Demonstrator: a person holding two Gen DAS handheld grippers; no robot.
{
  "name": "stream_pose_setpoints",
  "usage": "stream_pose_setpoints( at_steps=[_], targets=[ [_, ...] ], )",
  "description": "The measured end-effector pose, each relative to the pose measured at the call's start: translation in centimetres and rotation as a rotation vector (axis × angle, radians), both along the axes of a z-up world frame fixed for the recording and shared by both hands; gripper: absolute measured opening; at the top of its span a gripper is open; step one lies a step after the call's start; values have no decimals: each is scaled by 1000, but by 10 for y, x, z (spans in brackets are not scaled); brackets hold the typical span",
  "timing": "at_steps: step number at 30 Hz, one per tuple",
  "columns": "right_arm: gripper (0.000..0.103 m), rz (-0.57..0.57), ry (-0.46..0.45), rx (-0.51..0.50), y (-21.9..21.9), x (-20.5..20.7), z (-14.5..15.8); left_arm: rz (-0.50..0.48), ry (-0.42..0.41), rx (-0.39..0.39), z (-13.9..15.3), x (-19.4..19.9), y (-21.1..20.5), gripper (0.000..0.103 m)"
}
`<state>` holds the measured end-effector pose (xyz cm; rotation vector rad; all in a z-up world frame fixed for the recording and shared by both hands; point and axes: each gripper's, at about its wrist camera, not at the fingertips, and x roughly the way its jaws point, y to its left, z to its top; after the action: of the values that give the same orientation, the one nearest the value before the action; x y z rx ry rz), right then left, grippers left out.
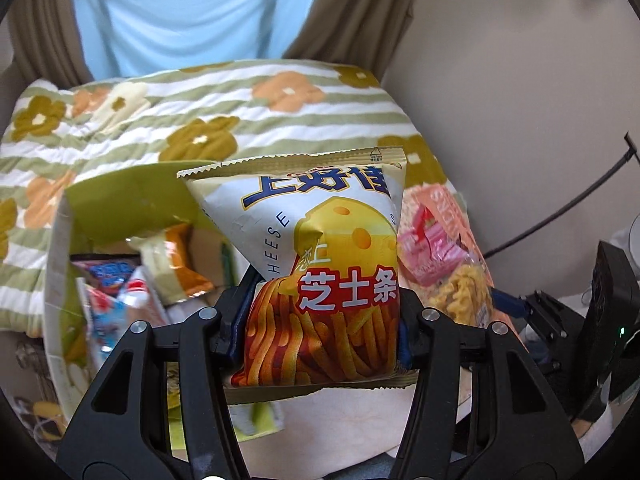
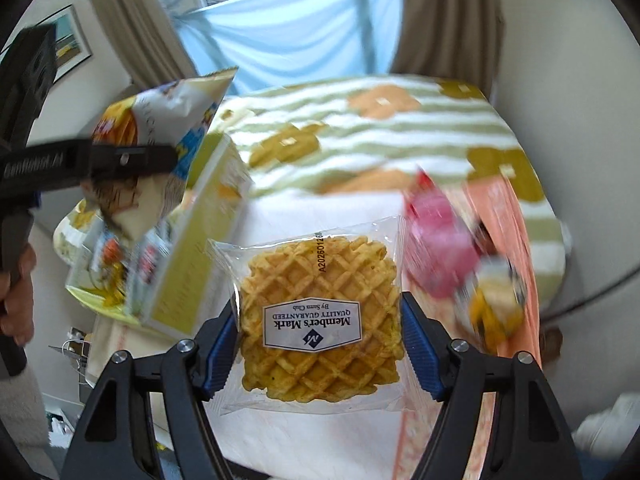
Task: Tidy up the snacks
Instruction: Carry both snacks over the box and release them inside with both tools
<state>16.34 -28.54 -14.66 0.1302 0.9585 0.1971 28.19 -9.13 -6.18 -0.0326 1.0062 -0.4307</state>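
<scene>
Biggest worry: puffy cheese stick bag [image 1: 320, 264] squirming out of the left tool [image 1: 322, 332], clamped only on its slippery lower half, above the green snack box [image 1: 120, 200] at the counter's left edge. Wrapped waffle [image 2: 320, 320], pinched in the right tool [image 2: 320, 336], could crack. Flowery striped bed [image 1: 192, 120] beyond, curtained window [image 2: 280, 36] behind.

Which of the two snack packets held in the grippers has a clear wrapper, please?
The waffle packet in the right gripper; the cheese sticks bag in the left gripper is opaque and printed.

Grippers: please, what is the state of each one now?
Left gripper: closed on the cheese sticks bag.
Right gripper: closed on the wrapped waffle.
</scene>
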Motion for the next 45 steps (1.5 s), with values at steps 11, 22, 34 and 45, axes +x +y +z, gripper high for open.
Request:
stream_pose_setpoints(
  at_steps=[11,22,34,45],
  targets=[
    [70,127,-83,24,92,83,44,179,-8,-22,18,35,136,51],
    [70,147,-17,67,164,150,26,225,103,-28,-39,99,206,51],
    [70,164,70,93,174,186,4,252,154,-10,-77,101,208,103],
    [72,213,100,99,185,204,-15,262,118,84,-87,74,190,103]
  ],
)
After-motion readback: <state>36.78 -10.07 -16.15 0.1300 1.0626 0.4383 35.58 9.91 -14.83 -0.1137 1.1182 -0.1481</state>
